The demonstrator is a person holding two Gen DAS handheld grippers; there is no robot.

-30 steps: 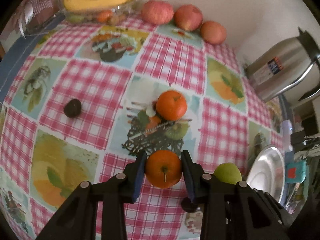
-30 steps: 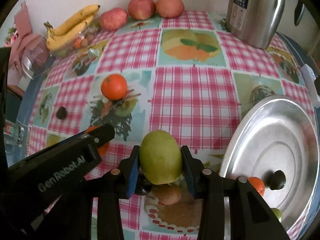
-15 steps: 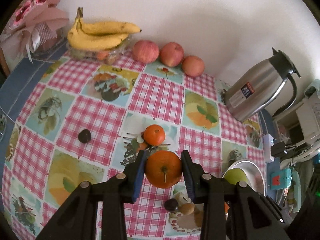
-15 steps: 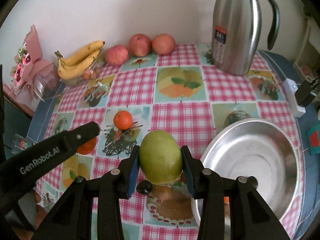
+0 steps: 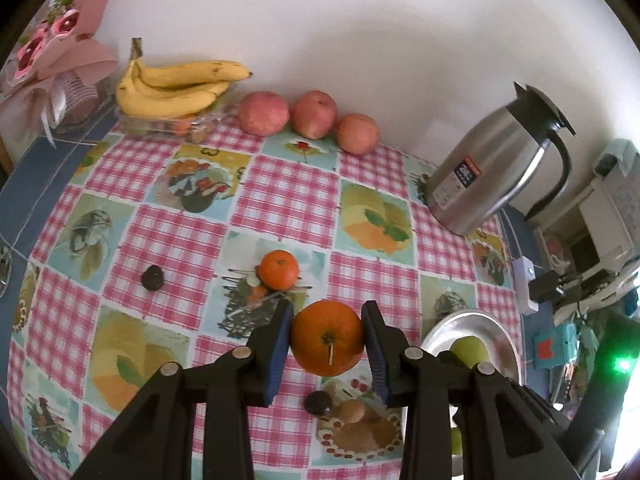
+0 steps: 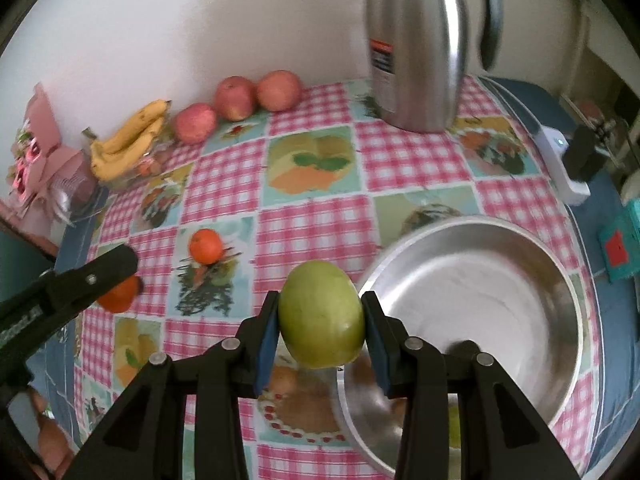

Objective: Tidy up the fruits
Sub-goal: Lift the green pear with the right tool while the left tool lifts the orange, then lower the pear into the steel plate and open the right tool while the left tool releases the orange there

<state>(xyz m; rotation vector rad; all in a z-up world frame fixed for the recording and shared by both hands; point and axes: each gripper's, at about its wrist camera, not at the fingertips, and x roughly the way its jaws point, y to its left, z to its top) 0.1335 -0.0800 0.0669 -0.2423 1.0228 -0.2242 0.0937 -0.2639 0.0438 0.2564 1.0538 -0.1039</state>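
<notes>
The right claw point(image 6: 322, 318) and its green fruit point(image 6: 322, 314) hide the near side of the metal bowl point(image 6: 560, 280). Things inside the bowl are too blurry to name. In the left view, the kettle point(image 5: 488, 168) is smeared, and the bowl point(image 5: 472, 320) is mostly hidden.

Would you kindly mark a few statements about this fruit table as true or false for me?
1. The left claw is shut on an orange. True.
2. The right claw holds a banana. False: it grips a green apple.
3. Three red apples sit along the wall. True.
4. The steel bowl is heaped with oranges. False: most of its inside is bare.
5. A bunch of bananas rests on a clear container. True.
6. The steel jug lies on its side. False: it stands upright.
</notes>
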